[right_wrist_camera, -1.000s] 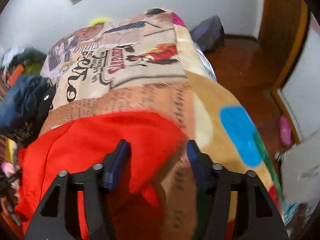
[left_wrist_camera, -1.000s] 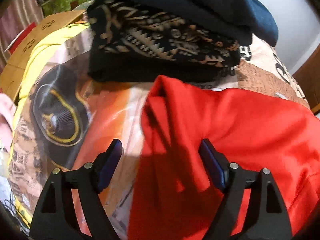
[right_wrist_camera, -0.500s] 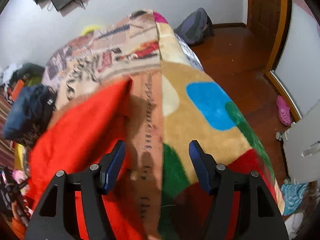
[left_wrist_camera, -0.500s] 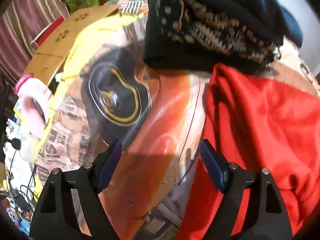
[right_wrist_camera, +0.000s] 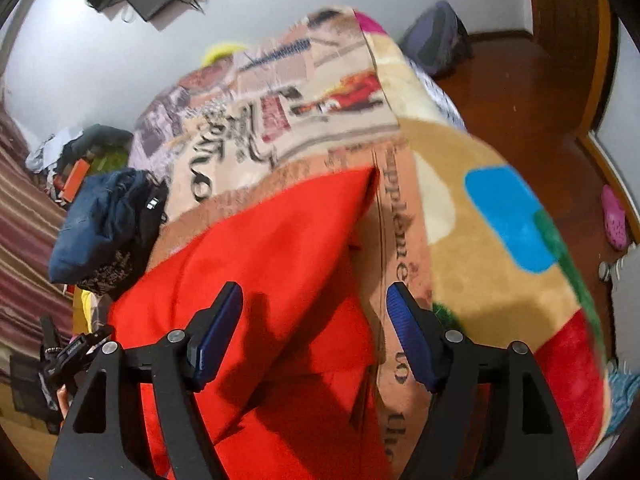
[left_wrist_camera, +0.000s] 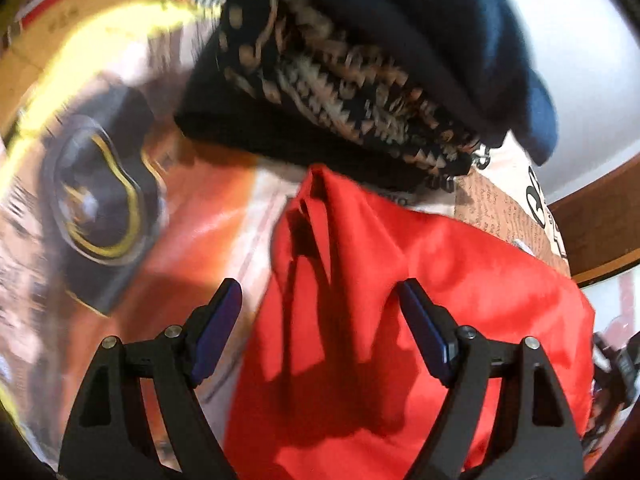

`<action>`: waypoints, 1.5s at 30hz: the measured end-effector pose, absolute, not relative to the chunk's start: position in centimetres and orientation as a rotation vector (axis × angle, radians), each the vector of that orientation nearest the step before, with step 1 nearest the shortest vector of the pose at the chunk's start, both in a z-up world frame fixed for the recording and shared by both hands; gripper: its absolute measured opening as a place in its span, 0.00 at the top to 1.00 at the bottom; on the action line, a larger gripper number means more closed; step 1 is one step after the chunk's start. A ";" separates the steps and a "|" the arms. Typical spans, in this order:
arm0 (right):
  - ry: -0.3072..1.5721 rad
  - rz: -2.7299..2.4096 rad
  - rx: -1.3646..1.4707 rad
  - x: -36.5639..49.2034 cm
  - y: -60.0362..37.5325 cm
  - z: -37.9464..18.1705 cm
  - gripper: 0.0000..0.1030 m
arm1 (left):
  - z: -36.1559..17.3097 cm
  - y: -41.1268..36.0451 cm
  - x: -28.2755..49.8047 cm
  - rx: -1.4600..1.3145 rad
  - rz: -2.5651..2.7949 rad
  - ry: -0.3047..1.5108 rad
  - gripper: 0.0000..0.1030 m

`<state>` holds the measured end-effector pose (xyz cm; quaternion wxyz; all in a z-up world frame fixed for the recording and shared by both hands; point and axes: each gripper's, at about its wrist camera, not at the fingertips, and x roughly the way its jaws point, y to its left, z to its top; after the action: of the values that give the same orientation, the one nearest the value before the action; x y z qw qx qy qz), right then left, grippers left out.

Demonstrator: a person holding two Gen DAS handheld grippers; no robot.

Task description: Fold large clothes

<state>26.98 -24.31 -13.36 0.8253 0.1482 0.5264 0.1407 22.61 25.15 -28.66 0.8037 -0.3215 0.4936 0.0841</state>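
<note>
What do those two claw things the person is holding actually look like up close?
Both look alike. The left gripper and the right gripper each have two black plastic fingers with triangular cut-outs and small silver screw heads. Each finger ends in a dark blue pad; the right gripper's pads show fine ribbing. No cables, sleeves or markings show on them here.

We see the garment [left_wrist_camera: 420,280] spread on the blanket [left_wrist_camera: 192,216] that covers the bed, nearest to us. Just beyond its far left corner a stack of 2 folded clothes [left_wrist_camera: 360,80] rests on the blanket, the lower piece touching that corner. To the garment's right the blanket runs on to the bed's edge, with the floor [right_wrist_camera: 520,92] beyond. A bag [right_wrist_camera: 436,36] sits on the floor by the far wall, and a shoe [right_wrist_camera: 614,216] lies at far right.
</note>
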 end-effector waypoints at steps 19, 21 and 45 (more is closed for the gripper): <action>1.122 0.398 0.499 26.1 -23.9 -14.3 0.80 | -30.0 21.5 23.0 -0.823 0.028 1.059 0.71; 1.086 0.418 0.500 25.6 -23.9 -13.4 0.85 | -28.1 20.9 22.6 -0.722 0.057 1.051 0.86; 0.698 0.416 0.396 28.8 -25.3 -0.4 0.88 | -8.7 13.3 28.9 -0.313 -0.093 0.683 0.89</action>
<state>28.78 -25.30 -0.35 0.8996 0.1912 0.3373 0.2010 28.91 13.35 -8.70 0.9292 -0.1528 0.3336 -0.0452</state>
